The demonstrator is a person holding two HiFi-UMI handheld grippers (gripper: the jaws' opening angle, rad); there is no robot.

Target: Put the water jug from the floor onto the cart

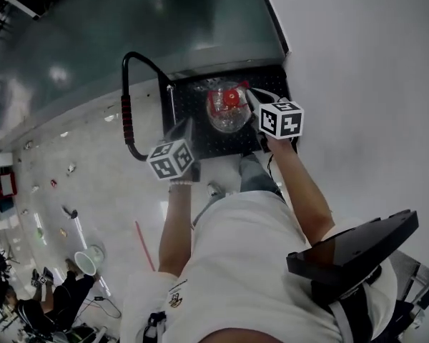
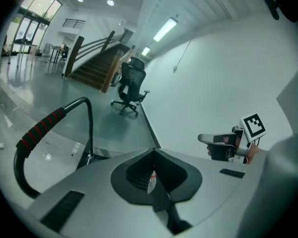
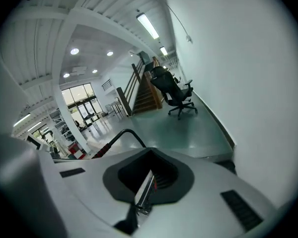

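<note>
The water jug (image 1: pixel 227 108) is clear with a red cap and handle. It stands upright on the black deck of the cart (image 1: pixel 193 131), close to the white wall. My left gripper (image 1: pixel 188 126) hangs over the deck's left part, left of the jug and apart from it. In the left gripper view its jaws (image 2: pixel 151 175) are shut with nothing between them. My right gripper (image 1: pixel 252 94) is just right of the jug, also shut and empty (image 3: pixel 148 180). The jug is hidden in both gripper views.
The cart's black push handle with red grip (image 1: pixel 128 113) rises at its left end (image 2: pixel 42 125) (image 3: pixel 116 139). A white wall (image 1: pixel 365 84) runs along the right. An office chair (image 2: pixel 130 87) and stairs (image 2: pixel 92 68) stand farther off. A seated person (image 1: pixel 53 291) and a white bucket (image 1: pixel 87 261) are at the lower left.
</note>
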